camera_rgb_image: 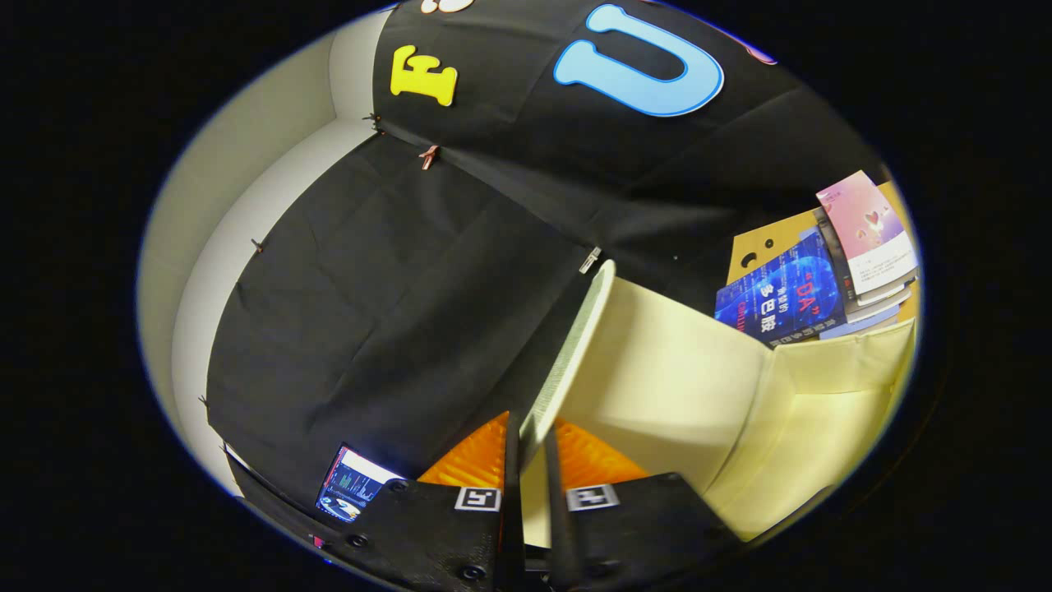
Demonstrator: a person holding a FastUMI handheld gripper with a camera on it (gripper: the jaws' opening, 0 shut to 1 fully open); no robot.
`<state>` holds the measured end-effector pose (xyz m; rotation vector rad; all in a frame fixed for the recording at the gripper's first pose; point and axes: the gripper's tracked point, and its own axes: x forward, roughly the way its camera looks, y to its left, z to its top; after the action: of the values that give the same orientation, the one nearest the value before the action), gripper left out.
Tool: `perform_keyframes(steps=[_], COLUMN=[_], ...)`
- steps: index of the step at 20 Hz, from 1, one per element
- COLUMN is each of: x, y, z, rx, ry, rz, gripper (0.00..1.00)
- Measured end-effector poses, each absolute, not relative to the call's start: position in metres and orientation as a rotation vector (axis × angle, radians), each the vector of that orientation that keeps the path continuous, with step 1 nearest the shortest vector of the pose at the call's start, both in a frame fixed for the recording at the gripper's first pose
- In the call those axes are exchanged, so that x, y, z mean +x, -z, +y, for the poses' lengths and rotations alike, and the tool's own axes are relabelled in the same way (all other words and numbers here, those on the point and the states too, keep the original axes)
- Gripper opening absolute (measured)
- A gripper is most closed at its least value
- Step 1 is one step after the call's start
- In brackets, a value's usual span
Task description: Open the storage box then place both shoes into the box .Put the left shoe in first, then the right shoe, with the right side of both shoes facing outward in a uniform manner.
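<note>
My gripper (532, 448) is shut on the front flap of the storage box. Both fingers pinch the flap's thin edge, which runs up from between them. The flap (657, 378) is cream coloured and swung up, tilted to the left. The cream storage box (830, 395) lies just beyond the fingers to the right, its top edge showing. No shoe is in sight.
A stack of books (822, 279) lies on a tan surface beyond the box. A small lit screen (353, 485) stands to the left of the fingers, at the foot of the black cloth wall. A pale wall (246, 205) curves round behind the cloth.
</note>
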<state>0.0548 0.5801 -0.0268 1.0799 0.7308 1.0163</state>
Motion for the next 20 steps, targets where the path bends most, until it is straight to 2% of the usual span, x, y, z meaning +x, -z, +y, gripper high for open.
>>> perform_keyframes(steps=[2,6,14,20], x=[0.051,0.05,0.047,0.032], y=[0.034,0.043,0.073,0.133], z=[0.579,0.579,0.533,0.424], rx=[1.037,0.967,0.787,0.569], ry=[-1.027,-1.009,-0.919,-0.733], rz=[0.731,0.702,0.672,0.694], gripper=[0.46,0.96,0.97,0.97])
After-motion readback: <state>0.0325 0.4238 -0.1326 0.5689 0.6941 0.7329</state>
